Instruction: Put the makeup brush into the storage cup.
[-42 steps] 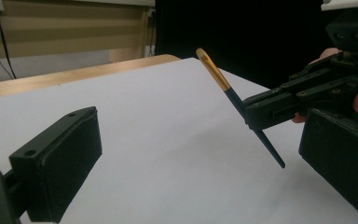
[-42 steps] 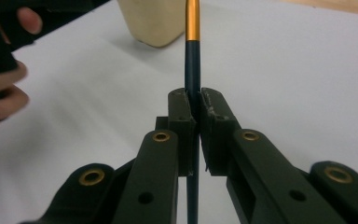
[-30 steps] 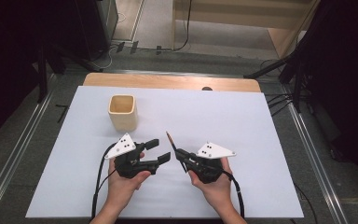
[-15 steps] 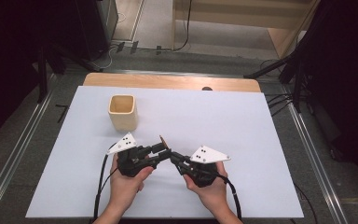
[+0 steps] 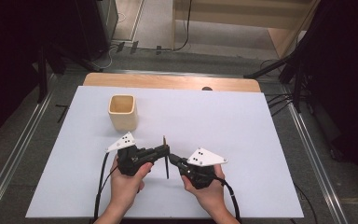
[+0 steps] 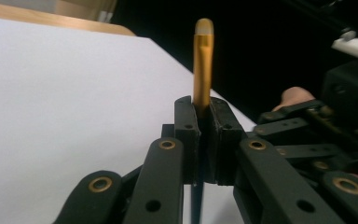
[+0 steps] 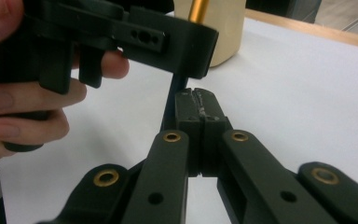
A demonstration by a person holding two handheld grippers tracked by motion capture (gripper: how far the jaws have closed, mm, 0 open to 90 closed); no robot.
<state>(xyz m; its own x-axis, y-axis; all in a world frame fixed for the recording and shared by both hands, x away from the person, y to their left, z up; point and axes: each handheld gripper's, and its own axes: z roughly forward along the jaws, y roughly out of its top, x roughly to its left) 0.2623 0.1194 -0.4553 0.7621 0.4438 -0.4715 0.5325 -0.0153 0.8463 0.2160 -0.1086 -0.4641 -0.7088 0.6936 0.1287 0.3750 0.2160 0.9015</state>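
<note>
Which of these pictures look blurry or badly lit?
High view: evenly lit, sharp on the table, dark at the side edges. Left gripper view: brush fairly sharp, near jaws soft, background black. Right gripper view: hand and cup blurred.

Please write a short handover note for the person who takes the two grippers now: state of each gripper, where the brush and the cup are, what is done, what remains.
Left gripper: its jaws have just been closing and are now shut on the brush, below the gold ferrule, bristle end up.
Right gripper: shut, clamping the dark handle lower down.
Both hold the brush over the white table, near the front edge.
Wooden cup: upright, behind and left of the left gripper; it looks empty.
Done: brush lifted, left grip taken.
Left, probably: open the right gripper, then set the brush into the cup.
</note>
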